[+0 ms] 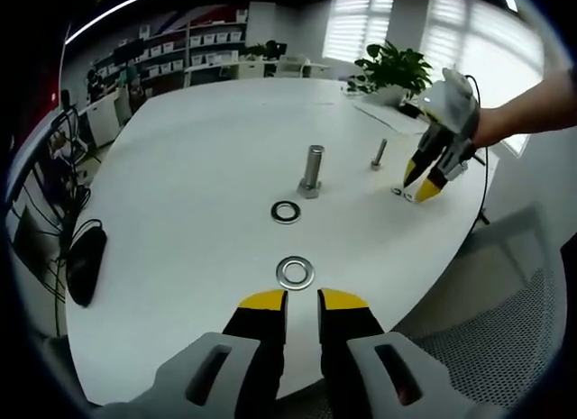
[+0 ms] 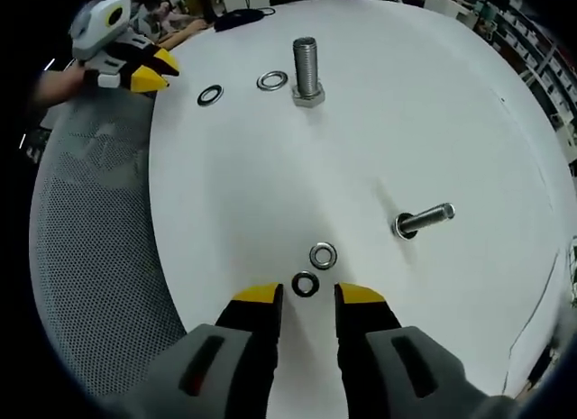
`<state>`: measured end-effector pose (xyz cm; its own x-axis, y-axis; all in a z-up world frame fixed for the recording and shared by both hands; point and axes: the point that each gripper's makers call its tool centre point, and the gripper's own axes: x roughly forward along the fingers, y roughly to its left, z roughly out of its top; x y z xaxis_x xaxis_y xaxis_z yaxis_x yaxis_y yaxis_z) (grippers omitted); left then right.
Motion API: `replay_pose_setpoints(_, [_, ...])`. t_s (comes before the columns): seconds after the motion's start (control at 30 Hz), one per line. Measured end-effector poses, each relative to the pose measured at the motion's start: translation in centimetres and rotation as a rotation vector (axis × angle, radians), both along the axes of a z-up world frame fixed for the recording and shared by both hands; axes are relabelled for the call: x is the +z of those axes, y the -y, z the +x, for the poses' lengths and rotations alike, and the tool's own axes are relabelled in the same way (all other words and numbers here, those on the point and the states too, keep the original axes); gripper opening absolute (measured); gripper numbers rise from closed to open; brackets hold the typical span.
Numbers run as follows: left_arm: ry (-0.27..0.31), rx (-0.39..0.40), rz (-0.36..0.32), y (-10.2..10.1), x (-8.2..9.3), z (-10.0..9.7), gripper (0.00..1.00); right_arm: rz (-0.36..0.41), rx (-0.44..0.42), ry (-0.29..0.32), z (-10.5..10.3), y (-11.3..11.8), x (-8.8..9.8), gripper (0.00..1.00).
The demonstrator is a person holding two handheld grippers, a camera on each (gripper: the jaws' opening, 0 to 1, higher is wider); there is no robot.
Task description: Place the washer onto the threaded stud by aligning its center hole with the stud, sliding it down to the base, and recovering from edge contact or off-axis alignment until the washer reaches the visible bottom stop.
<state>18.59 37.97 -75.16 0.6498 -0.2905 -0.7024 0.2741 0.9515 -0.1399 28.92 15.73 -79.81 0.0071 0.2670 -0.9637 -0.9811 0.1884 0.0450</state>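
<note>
With both the left gripper and right gripper parted and empty, a flat washer may slip from the tips.

Two flat steel washers lie (unthreaded) before the upright stud.

The surface is plain white. Both claws, left and right, have yellow tips on black fingers with grey bodies. Ahead of each lie silver-grey washers and metallic studs.
</note>
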Motion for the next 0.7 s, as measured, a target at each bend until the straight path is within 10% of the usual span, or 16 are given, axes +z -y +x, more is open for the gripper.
replay_pose_setpoints(0.7, [0.026,0.007,-0.005,-0.08,0.48,0.22,0.11,-0.001,0.018,0.067,-0.69,-0.24,-0.12,0.21])
